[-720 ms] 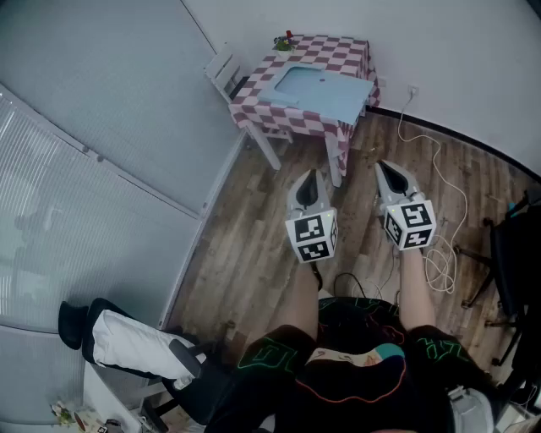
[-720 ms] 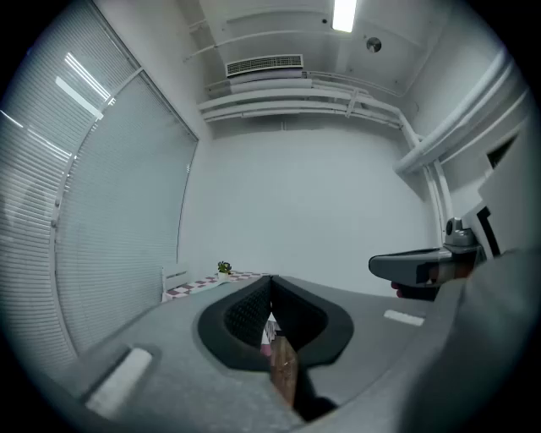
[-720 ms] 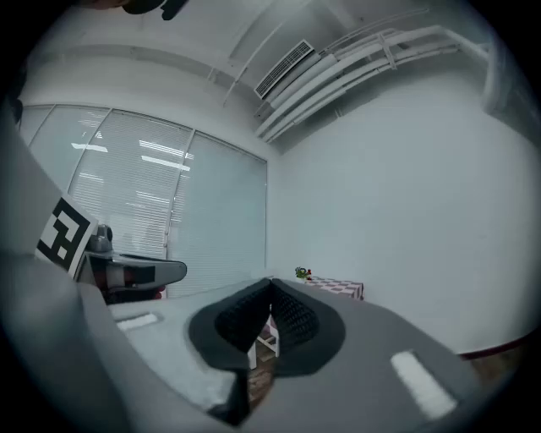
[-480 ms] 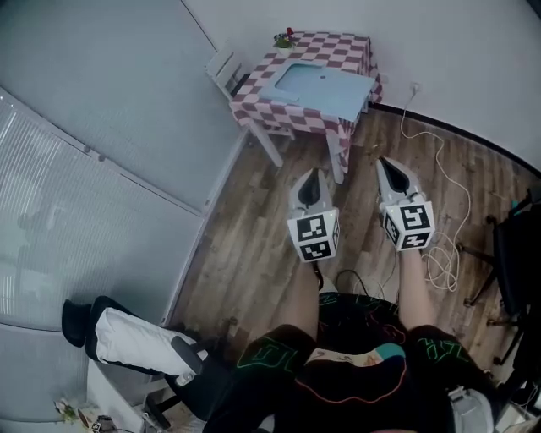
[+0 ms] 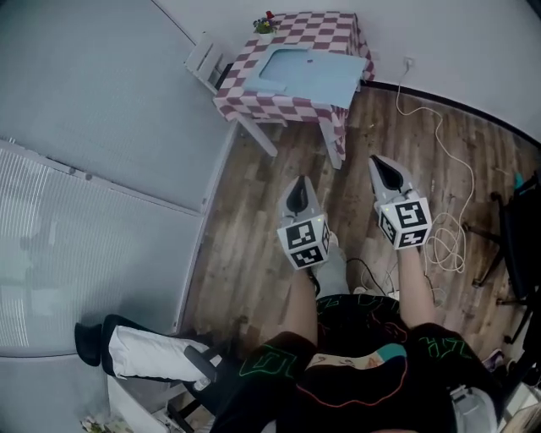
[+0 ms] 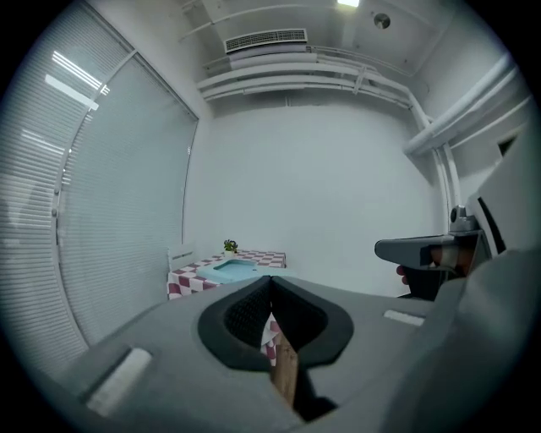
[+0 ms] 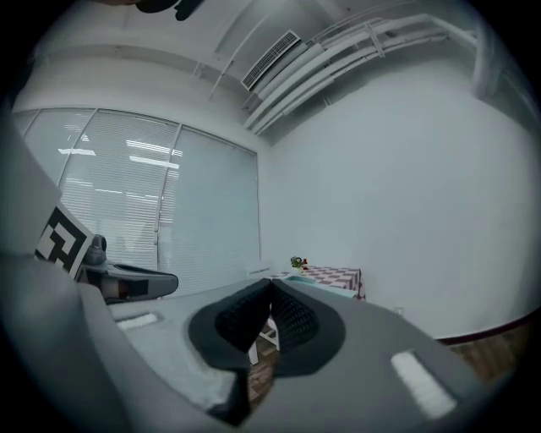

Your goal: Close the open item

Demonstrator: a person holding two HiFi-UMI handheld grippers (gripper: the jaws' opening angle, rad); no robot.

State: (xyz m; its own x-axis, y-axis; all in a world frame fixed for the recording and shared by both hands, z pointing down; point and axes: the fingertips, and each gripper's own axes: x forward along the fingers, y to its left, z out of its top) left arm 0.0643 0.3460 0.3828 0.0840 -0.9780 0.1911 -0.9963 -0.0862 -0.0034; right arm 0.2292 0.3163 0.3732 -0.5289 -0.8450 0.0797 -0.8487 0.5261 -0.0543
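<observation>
Both grippers sit lower in the head view than before, and the table (image 5: 319,27) has slid upward. The left gripper (image 5: 298,188) and right gripper (image 5: 382,167) are closed, empty, well short of the table. A light blue box (image 5: 296,72) lies along the table's near edge.

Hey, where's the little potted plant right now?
In the head view, the plant stands on the far left corner of the checkered table, near the top of the frame, with the white chair just to its left.
</observation>
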